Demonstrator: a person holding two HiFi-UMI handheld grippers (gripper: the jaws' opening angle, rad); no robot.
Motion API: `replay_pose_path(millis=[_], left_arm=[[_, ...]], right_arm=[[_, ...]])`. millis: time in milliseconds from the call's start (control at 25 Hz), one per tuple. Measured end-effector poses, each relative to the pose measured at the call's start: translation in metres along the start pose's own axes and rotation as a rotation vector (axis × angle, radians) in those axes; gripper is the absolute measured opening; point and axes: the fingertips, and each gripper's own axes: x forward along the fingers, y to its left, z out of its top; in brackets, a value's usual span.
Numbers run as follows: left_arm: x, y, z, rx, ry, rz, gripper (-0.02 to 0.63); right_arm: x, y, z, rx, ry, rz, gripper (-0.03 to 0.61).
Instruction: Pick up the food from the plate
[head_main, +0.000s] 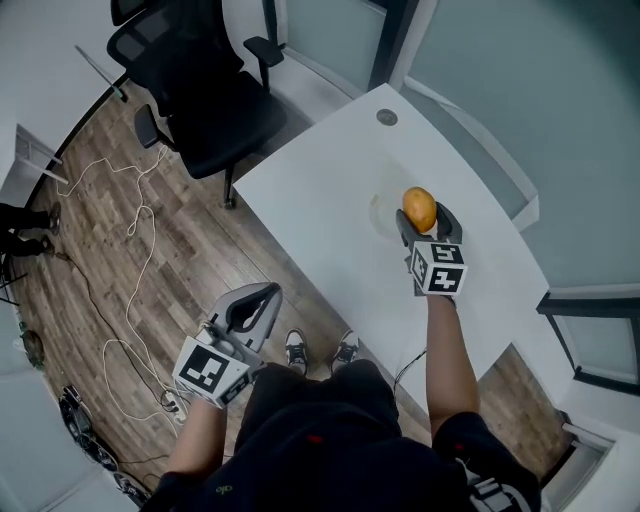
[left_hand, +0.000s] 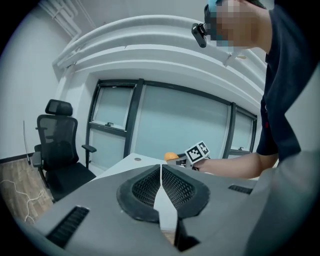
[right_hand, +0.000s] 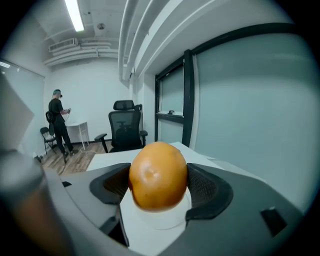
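An orange round fruit (head_main: 420, 208) sits between the jaws of my right gripper (head_main: 421, 212), held above the white table; in the right gripper view the orange fruit (right_hand: 158, 175) fills the gap between both pads. A pale round plate (head_main: 381, 212) lies on the table just left of it, and the plate (right_hand: 161, 217) shows below the fruit. My left gripper (head_main: 262, 296) hangs off the table's near edge over the floor, jaws shut with nothing between them. From the left gripper view its pads (left_hand: 161, 186) meet, and the fruit (left_hand: 171, 156) shows far off.
A white table (head_main: 330, 190) has a round cable port (head_main: 387, 117) at its far end. A black office chair (head_main: 205, 90) stands left of it, with a white cable (head_main: 140, 270) on the wood floor. Glass walls lie behind. A person (right_hand: 59, 125) stands far off.
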Motion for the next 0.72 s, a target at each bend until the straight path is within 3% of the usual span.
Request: replay_pose_path(millis=[320, 600, 720], left_arm=[[-0.011, -0.024, 0.055, 0.116, -0.119, -0.061, 0.031], [-0.020, -0.039, 0.102, 0.170, -0.215, -0.075, 0.031], [-0.020, -0.048, 0.108, 0.174, -0.207, -0.096, 0.031]], right_arm=[[-0.120, 0.026, 0.083, 0.004, -0.225, 0.046, 0.368], [-0.215, 0.038, 0.122, -0.020, -0.351, 0.027, 0.368], [-0.247, 0.042, 0.131, -0.041, -0.386, 0.012, 0.368]])
